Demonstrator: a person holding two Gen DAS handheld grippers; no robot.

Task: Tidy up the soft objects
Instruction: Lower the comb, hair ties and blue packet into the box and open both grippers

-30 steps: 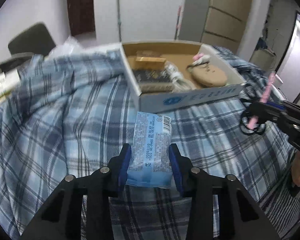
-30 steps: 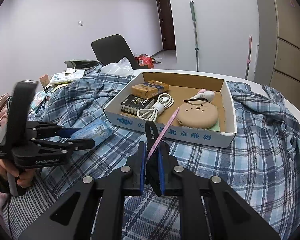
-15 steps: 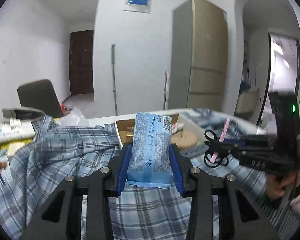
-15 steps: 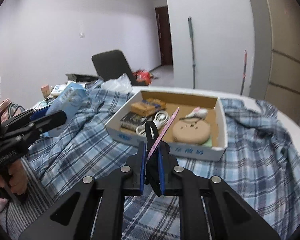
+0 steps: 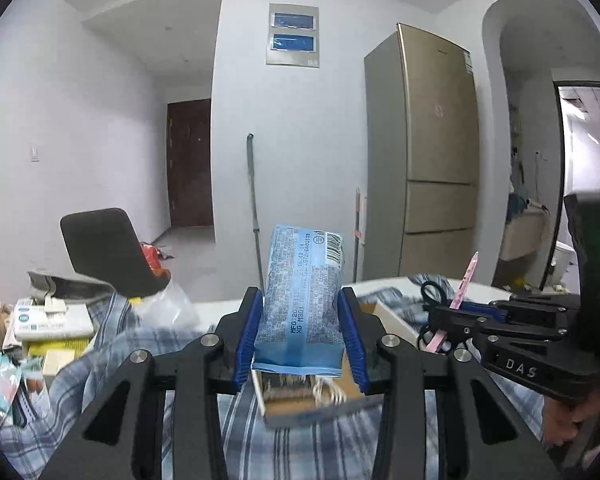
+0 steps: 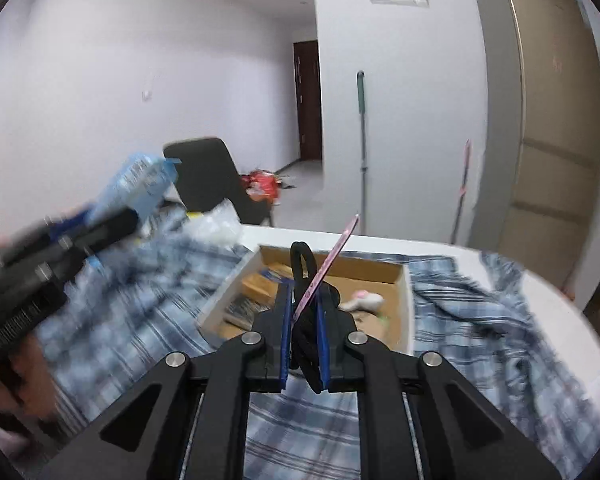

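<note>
We carry both items toward box (image 6: pixel 404 280). Left gripper (image 5: pixel 300 336) jaws clamp blue packet (image 5: pixel 300 300); right gripper (image 6: pixel 303 344) jaws closed on scissors (image 6: pixel 308 280). Box ahead, below jaws; next: lower, release inside.

A plaid shirt (image 6: pixel 480 320) lies spread over the counter (image 6: pixel 380 240), and the cardboard box (image 6: pixel 406 300) sits on it toward the far edge. Inside the box lie small packets at its left and a plush toy (image 6: pixel 366 301) at its right. A chair (image 6: pixel 216 180) stands behind the counter's far left corner.
</note>
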